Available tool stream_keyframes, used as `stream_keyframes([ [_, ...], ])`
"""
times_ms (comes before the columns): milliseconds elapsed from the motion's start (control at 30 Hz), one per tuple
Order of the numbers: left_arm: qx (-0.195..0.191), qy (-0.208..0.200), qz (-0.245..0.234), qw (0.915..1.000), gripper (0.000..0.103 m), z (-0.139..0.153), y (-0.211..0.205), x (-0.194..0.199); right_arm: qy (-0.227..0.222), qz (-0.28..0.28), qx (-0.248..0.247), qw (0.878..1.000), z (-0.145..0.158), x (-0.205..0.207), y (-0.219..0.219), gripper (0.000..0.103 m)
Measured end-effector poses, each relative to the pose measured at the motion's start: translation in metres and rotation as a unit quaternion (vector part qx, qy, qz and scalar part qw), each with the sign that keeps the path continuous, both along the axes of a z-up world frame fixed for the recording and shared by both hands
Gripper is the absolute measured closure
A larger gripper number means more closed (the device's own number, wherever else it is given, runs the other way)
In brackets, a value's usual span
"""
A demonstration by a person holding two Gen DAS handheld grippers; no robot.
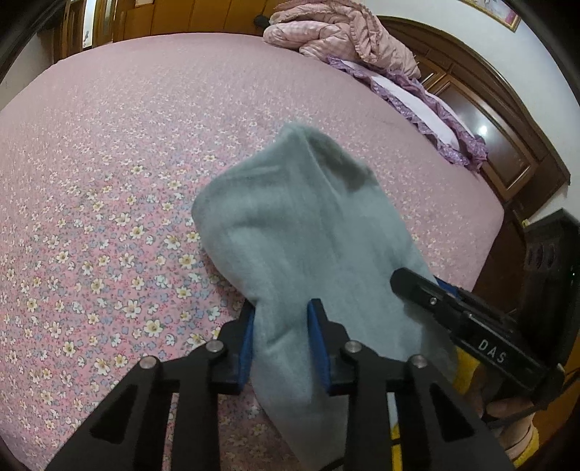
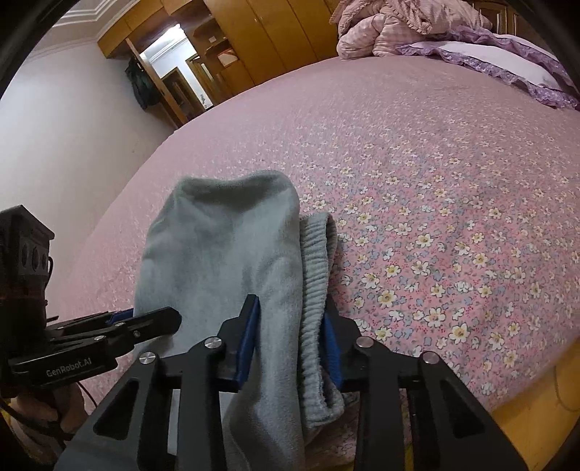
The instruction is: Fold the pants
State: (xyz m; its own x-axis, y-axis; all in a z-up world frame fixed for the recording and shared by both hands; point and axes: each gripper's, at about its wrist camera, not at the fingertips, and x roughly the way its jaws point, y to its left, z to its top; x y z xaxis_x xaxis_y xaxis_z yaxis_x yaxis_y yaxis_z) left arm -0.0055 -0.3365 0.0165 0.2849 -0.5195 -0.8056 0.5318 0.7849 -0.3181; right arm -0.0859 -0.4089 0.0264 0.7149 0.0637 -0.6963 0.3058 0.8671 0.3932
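Note:
Light grey fleece pants [image 1: 301,232] lie in a bunched, folded strip on the pink flowered bed near its front edge. My left gripper [image 1: 281,311] is shut on the near end of the cloth, its blue pads pressing on either side. In the right wrist view the pants [image 2: 217,253] show a ribbed waistband [image 2: 315,275] along their right side. My right gripper [image 2: 291,311] is shut on the fleece and waistband together. Each gripper shows in the other's view: the right one [image 1: 409,280] at the right, the left one [image 2: 159,319] at the left.
The bed sheet [image 1: 127,163] stretches far ahead and to the sides. A pink quilt [image 1: 337,32] and a purple frilled pillow [image 1: 417,94] lie by the wooden headboard [image 1: 507,119]. Wooden wardrobes [image 2: 261,40] and a doorway stand beyond the bed.

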Motion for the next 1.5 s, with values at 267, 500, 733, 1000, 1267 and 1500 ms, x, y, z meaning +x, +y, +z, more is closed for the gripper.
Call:
stream_keyframes([
  [267, -0.006, -0.014, 0.003, 0.9999, 0.077, 0.017, 0.015, -0.005, -0.007, 0.006, 0.011, 1.0, 0.02, -0.007, 0.003, 0.072],
  [500, -0.022, -0.02, 0.028, 0.9992, 0.077, 0.036, 0.044, -0.003, -0.015, 0.025, 0.018, 0.999, 0.039, 0.006, 0.019, 0.072],
  [733, -0.031, -0.035, 0.059, 0.9972, 0.078, 0.053, 0.084, 0.001, -0.025, 0.057, 0.007, 0.998, 0.055, 0.031, 0.048, 0.072],
  [1000, -0.026, -0.044, 0.103, 0.9934, 0.078, 0.063, 0.136, 0.021, -0.021, 0.093, 0.008, 0.995, 0.059, 0.068, 0.09, 0.072],
  [1267, -0.024, -0.059, 0.137, 0.9885, 0.078, 0.067, 0.193, 0.053, -0.02, 0.131, 0.005, 0.991, 0.061, 0.121, 0.136, 0.072],
  [1500, -0.026, -0.052, 0.158, 0.9857, 0.078, 0.055, 0.234, 0.097, -0.018, 0.152, 0.0, 0.988, 0.051, 0.179, 0.159, 0.072],
])
